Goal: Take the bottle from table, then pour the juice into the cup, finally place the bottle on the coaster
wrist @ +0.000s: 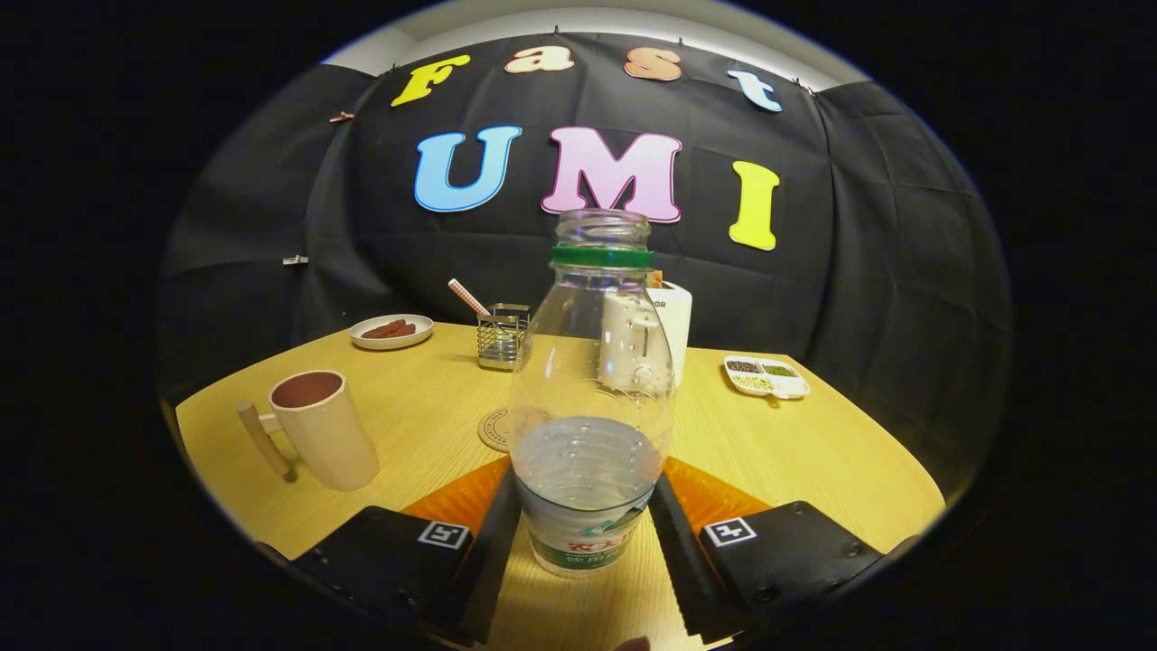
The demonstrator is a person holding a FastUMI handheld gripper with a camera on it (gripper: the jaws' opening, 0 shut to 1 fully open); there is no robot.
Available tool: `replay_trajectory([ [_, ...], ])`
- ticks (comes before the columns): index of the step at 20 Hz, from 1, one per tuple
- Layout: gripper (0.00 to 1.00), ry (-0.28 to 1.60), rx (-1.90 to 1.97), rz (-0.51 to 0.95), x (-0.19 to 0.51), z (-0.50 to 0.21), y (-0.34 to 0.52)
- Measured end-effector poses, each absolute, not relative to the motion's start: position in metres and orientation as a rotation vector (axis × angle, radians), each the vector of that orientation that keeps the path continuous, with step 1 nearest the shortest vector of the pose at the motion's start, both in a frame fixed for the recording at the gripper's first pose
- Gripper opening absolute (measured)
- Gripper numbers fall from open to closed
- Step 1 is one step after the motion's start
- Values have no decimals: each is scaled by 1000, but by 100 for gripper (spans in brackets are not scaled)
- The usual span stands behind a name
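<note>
Gripping the bottle [589, 398] low on its body, the claw [586, 533] had both fingers pressed against its sides — bottle upright, uncapped, partly filled. The coaster [499, 429] lay on the desk [813, 443] just behind it; the cup [321, 429] stood apart, further left.

Gripper [586, 533] level — both fingers [493, 551] pressed against the bottle [589, 407].
</note>
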State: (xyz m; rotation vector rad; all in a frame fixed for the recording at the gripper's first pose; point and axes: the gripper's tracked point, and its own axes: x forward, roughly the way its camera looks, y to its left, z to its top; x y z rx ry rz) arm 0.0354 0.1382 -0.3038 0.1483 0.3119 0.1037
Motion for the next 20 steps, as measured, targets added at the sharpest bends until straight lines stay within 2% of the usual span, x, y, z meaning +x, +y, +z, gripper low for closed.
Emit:
replay_trajectory([
  [15, 75, 234, -268, 138, 64, -205, 145],
  [20, 75, 218, -496, 217, 72, -194, 177],
])
